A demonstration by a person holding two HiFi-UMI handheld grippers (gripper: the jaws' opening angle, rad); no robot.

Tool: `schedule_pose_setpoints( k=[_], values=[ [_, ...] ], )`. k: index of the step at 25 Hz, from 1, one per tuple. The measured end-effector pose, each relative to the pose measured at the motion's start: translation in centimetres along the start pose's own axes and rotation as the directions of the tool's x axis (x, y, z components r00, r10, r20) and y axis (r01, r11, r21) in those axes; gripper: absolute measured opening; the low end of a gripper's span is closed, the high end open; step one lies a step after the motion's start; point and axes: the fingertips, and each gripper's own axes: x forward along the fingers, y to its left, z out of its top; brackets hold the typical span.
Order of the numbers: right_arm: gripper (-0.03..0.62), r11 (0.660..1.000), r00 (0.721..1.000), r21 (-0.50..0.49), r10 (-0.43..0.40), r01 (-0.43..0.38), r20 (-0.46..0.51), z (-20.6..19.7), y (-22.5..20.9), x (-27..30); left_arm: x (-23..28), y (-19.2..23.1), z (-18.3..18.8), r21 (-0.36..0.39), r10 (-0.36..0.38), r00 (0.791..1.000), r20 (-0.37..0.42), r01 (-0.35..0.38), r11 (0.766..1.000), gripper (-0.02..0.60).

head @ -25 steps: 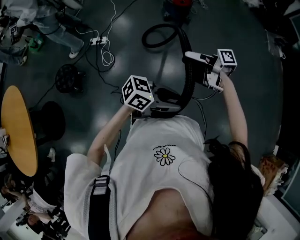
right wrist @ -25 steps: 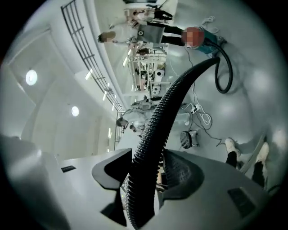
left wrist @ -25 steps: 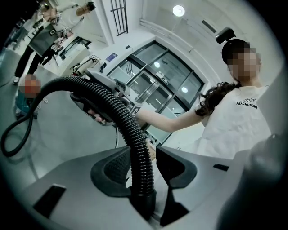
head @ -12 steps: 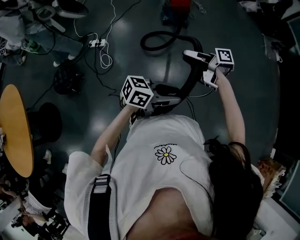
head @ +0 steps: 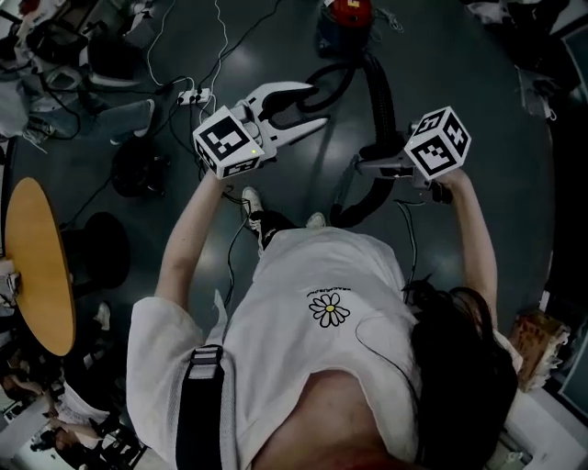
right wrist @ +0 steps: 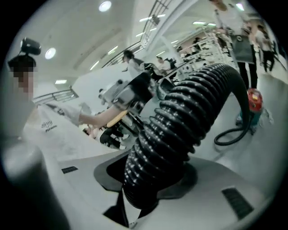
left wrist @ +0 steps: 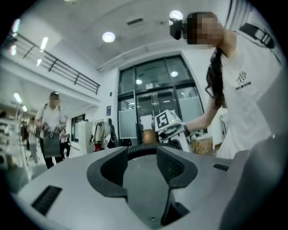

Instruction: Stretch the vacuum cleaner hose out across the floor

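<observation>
hose (head: 380,96) clamped in right gripper (head: 365,168), jaws just closing; left gripper (head: 315,106) open, empty.

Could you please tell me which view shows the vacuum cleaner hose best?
The right gripper view: the ribbed hose fills it, gripped by the right gripper, whose jaws have just been closing. The head view shows its dark run toward the red vacuum cleaner; the left gripper view only a short arc.

Both arms are reaching forward. The left claw (head: 308,106), at 11 o'clock, is pointing toward 2 o'clock, its jaws standing apart and gripping nothing. The right claw (head: 366,167), at 1 o'clock, is pointing toward 9 o'clock; its jaws have just been closing and are clamping the hose (head: 378,92).
</observation>
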Motion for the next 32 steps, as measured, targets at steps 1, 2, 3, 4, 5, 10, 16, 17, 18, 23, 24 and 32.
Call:
schedule_pose_setpoints(
  k=[1,2,3,4,5,10,16,17,18,23,24,32],
  values=[
    [0.173,0.998,0.999,-0.068,0.000,-0.003,-0.046,0.0,1.2,-0.3,0.8,0.4,0.9,0.096,-0.032,0.999,-0.028,0.034,0.995,0.186],
    [0.173,0.992,0.995,-0.128,-0.007,-0.006,-0.098,-0.2,2.3,-0.7,1.7,0.5,1.7,0.182,-0.070,0.996,-0.057,0.080,0.980,0.195],
    [0.173,0.984,0.988,-0.178,-0.019,-0.009,-0.152,-0.6,3.3,-1.2,2.6,0.4,2.4,0.267,-0.112,0.989,-0.095,0.134,0.954,0.205],
    [0.173,0.975,0.978,-0.222,-0.035,-0.012,-0.207,-1.1,4.2,-1.9,3.6,0.0,3.0,0.348,-0.153,0.978,-0.141,0.194,0.917,0.230],
    [0.173,0.965,0.964,-0.263,-0.055,-0.016,-0.260,-1.6,4.9,-2.7,4.5,-0.5,3.5,0.419,-0.191,0.962,-0.193,0.257,0.871,0.251],
    [0.173,0.908,0.877,-0.418,-0.189,-0.015,-0.443,-3.1,6.8,-7.1,6.8,-2.8,4.0,0.455,-0.357,0.855,-0.377,0.507,0.732,0.284],
    [0.173,0.890,0.831,-0.455,-0.229,-0.031,-0.506,-4.6,10.5,-10.4,8.7,-4.8,-1.7,0.252,-0.394,0.627,-0.672,0.694,0.675,0.284],
    [0.173,0.895,0.820,-0.445,-0.230,-0.033,-0.524,-5.4,10.7,-10.6,8.6,-5.9,-2.4,0.192,-0.424,0.582,-0.694,0.717,0.670,0.282],
    [0.173,0.896,0.801,-0.442,-0.245,-0.028,-0.547,-6.4,10.5,-11.0,8.2,-7.2,-3.1,0.128,-0.456,0.530,-0.715,0.741,0.659,0.263],
    [0.173,0.775,0.569,-0.628,-0.546,0.064,-0.615,-11.1,4.2,-13.9,3.9,-14.0,-3.2,-0.264,-0.695,0.300,-0.653,0.771,0.580,0.170],
    [0.173,0.722,0.532,-0.688,-0.612,0.074,-0.585,-11.1,3.2,-14.0,2.3,-16.2,-3.1,-0.369,-0.761,0.247,-0.600,0.759,0.537,0.170],
    [0.176,-0.022,0.576,-0.941,-0.786,0.337,0.224,2.4,12.2,-5.0,-4.4,-38.3,7.0,-0.389,-0.943,0.241,0.228,0.911,0.139,0.155]
  ],
)
